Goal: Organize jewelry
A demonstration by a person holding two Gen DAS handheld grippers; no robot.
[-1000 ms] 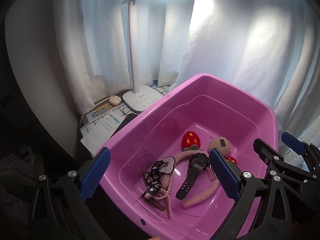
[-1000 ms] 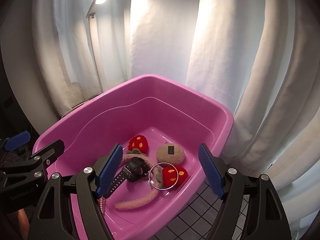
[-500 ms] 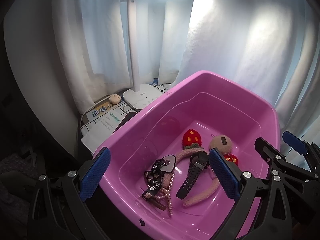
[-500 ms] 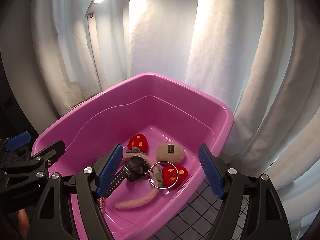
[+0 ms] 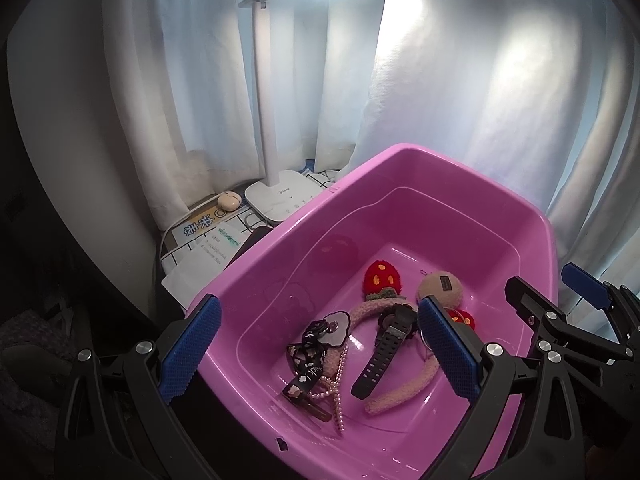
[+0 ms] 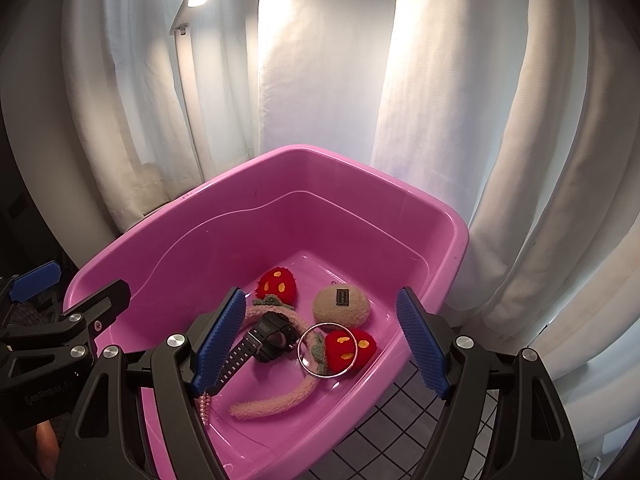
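Hovering above the near rim of the pink tub (image 5: 400, 152), both tongs empty: left tongs (image 5: 316, 352) spread wide, right tongs (image 6: 320, 340) likewise spread, nothing between either pair of blue pads.

Jewelry all on the tub floor, left to right: black bow clip (image 5: 306, 364) tangled with a pearl strand (image 5: 339, 396); black watch (image 5: 386, 344) lying across the fuzzy pink headband (image 5: 404, 394); red strawberry pompom (image 5: 380, 276); beige plush puff (image 5: 440, 288); thin clear ring (image 6: 327, 350) resting over the second strawberry (image 6: 350, 350).

Risks, judged:
- Pearl strand snagged in clip; lifting either likely drags the other.
- Watch strap over headband; a pinch there could catch both.
- Ring thin, hard to see, on soft plush; pads may slip off or push it aside.
- Steep tub walls crowd wide tongs; rim bump could shift the light tub.

Surface: table with dark grid-pattern cover (image 6: 400, 432). Left of tub: white lamp base (image 5: 284, 196), papers (image 5: 204, 240), small beige case (image 5: 229, 200). White curtains (image 6: 320, 80) close behind, lamp-lit from above.
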